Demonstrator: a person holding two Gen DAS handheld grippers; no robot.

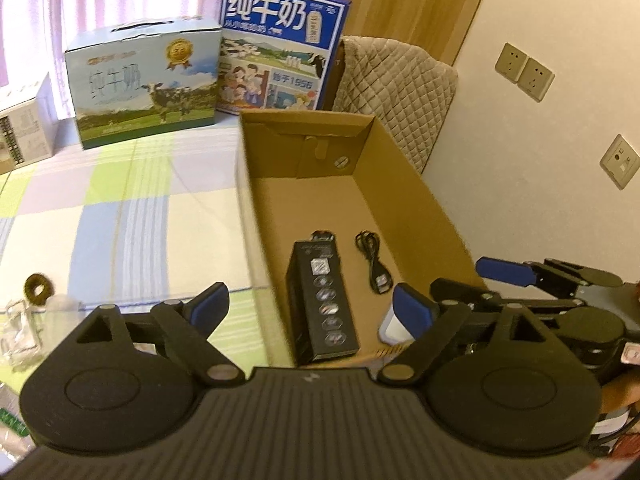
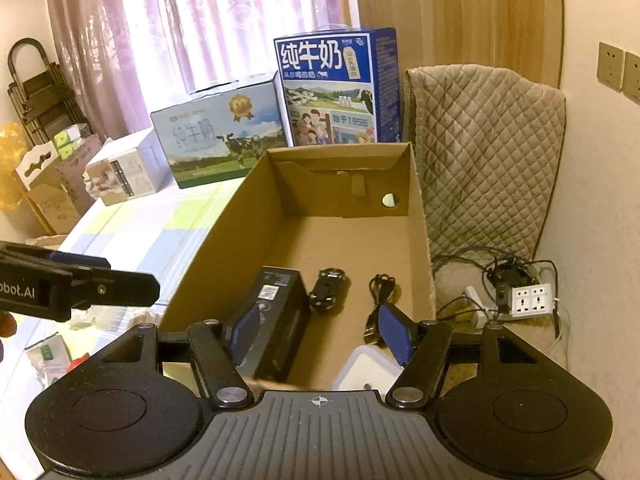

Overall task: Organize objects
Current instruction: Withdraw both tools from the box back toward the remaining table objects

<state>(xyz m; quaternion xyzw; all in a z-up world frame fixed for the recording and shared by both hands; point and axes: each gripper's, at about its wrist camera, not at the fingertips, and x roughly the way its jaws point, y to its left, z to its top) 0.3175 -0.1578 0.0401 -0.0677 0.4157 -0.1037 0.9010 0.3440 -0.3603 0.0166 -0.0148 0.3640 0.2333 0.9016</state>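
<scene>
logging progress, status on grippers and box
Left gripper, right gripper open, empty. Brown cardboard box holds black rectangular carton, coiled black cable. Nothing blocking.

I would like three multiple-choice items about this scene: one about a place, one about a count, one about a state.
1. Where does the black cable lie?
A. Inside the cardboard box
B. On the checked tablecloth
C. On the quilted chair cover

2. How many milk cartons with a cow picture stand behind the cardboard box?
A. One
B. Two
C. Four

3. In what state is the right gripper?
A. Shut on the cable
B. Shut on the black carton
C. Open, holding nothing

Answers:
1 A: the cable rests on the box floor, right of the long black carton.
2 B: a pale milk carton and a blue milk carton stand there.
3 C: its blue fingers stand apart with nothing between them.
</scene>
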